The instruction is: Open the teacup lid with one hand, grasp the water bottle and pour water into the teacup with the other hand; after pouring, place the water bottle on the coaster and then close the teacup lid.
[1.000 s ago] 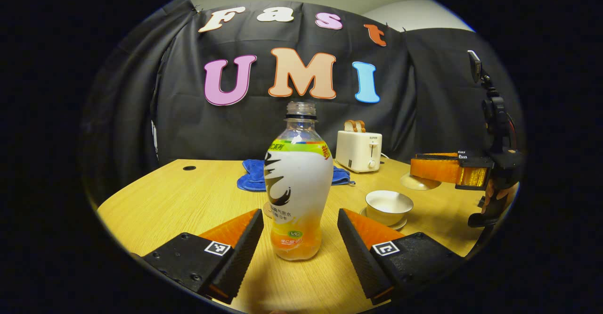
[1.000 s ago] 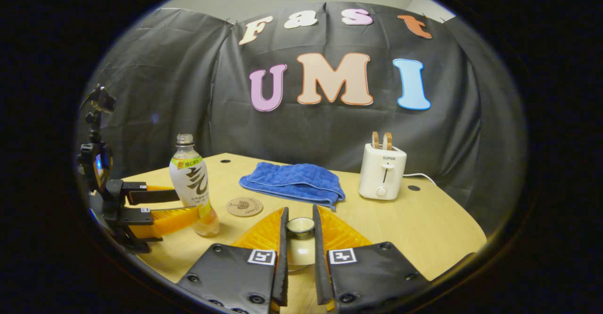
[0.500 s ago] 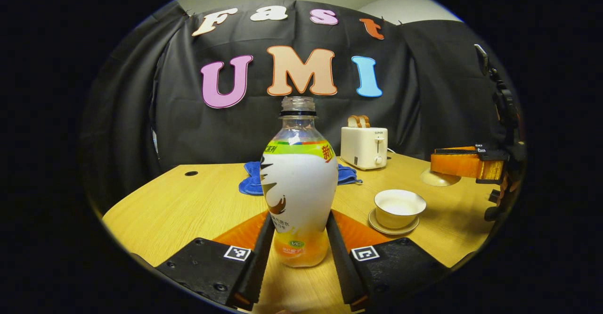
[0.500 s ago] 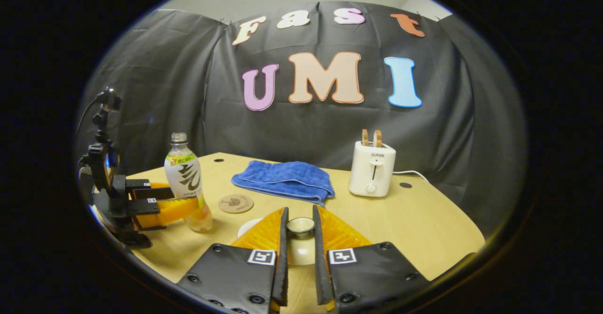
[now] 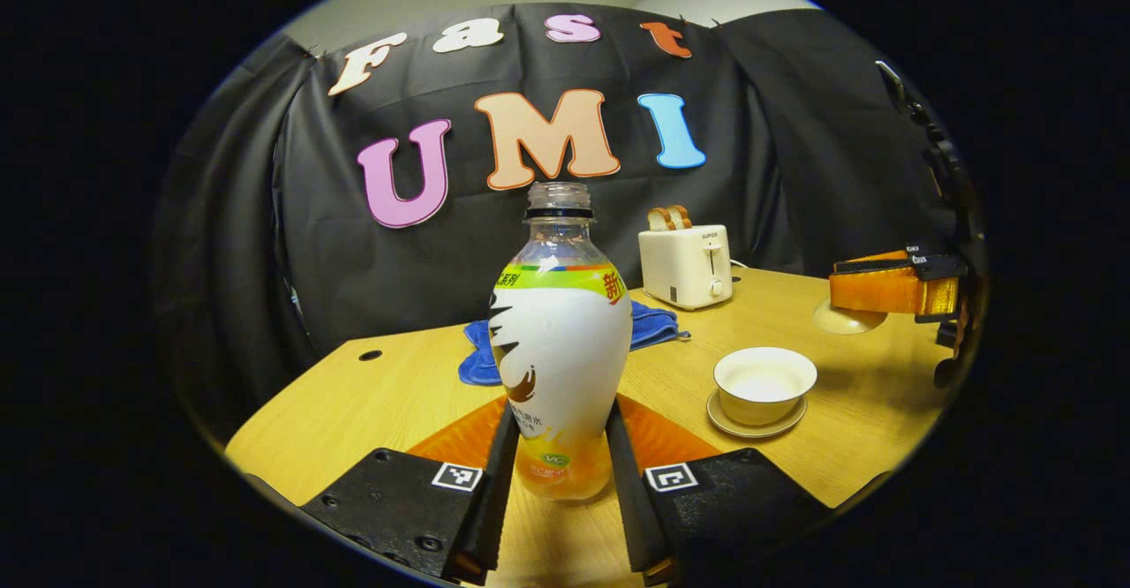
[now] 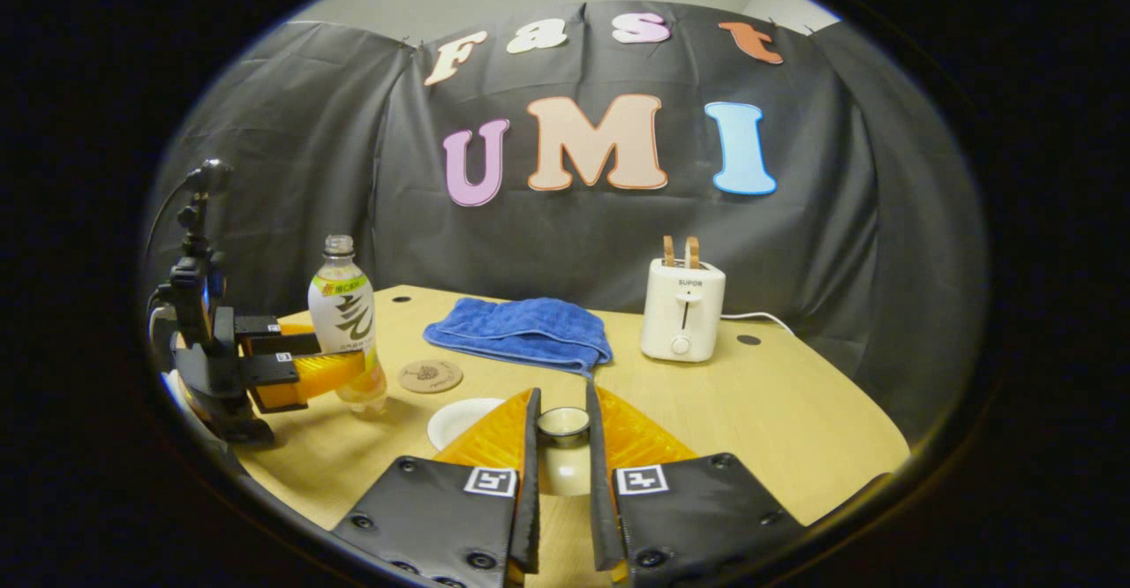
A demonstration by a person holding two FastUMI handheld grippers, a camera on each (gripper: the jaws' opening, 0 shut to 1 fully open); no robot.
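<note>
Table (image 6: 794,411) of pale wood grain

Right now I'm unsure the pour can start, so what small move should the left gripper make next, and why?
Probably lift the water bottle and carry it toward the teacup. The left gripper has both fingers pressed on the bottle's lower body, the bottle has no cap, and the cup sits open on its saucer because the right gripper holds the lid off it.

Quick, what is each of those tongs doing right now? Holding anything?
Left tongs: closed on the water bottle, near its base.
Right tongs: closed on the teacup lid, held away from the open teacup.
</note>
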